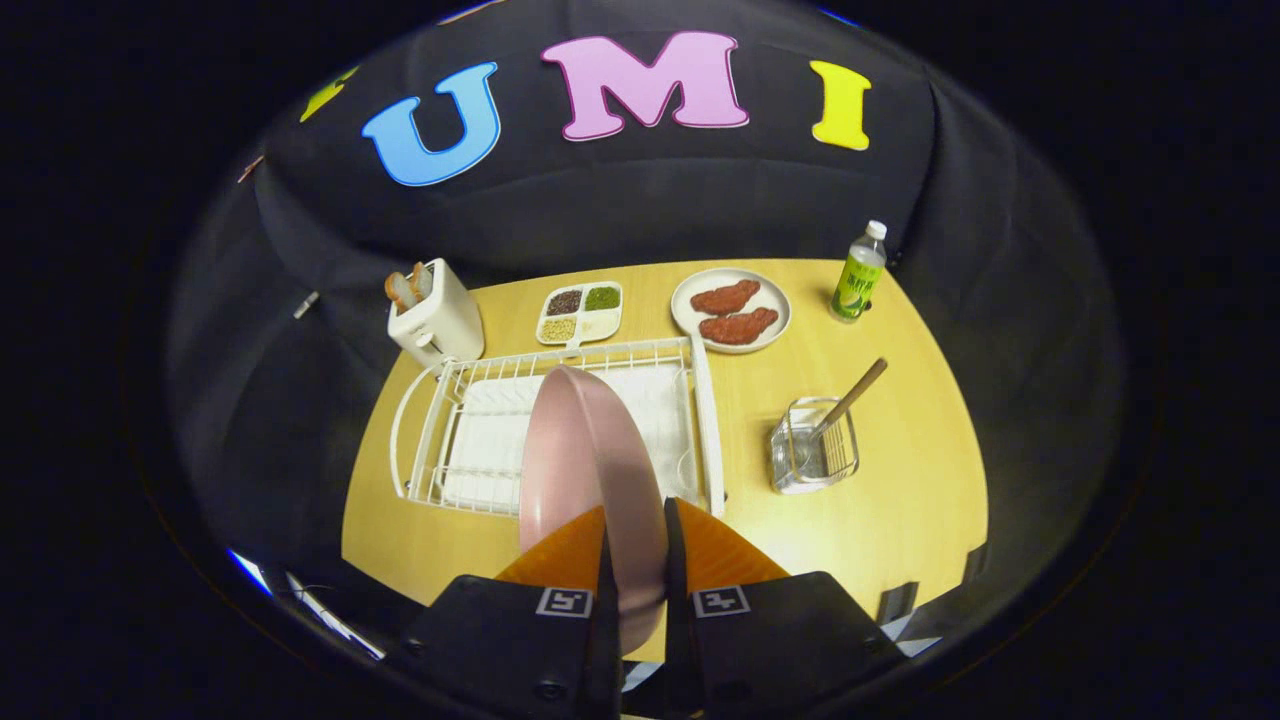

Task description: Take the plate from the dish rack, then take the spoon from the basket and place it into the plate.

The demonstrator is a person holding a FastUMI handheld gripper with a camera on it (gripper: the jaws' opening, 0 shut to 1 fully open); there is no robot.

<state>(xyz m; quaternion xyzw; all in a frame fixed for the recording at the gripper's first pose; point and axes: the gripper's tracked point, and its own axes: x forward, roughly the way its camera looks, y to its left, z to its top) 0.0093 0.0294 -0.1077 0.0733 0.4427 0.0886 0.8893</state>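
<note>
The gripper clamps one round pink plate edge-on above the one white wire dish rack. One wooden-handled spoon stands in one clear basket.

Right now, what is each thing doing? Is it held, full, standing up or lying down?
Gripper: shut on the plate's rim.
Plate: held on edge over the rack, bare.
Rack: on the table, with nothing in its slots.
Spoon: leaning in the basket, handle up.
Basket: upright on the table.
Bottle: upright, capped.
White plate: flat, two reddish pieces on it.
Toaster: upright, something sticking out the top.
</note>
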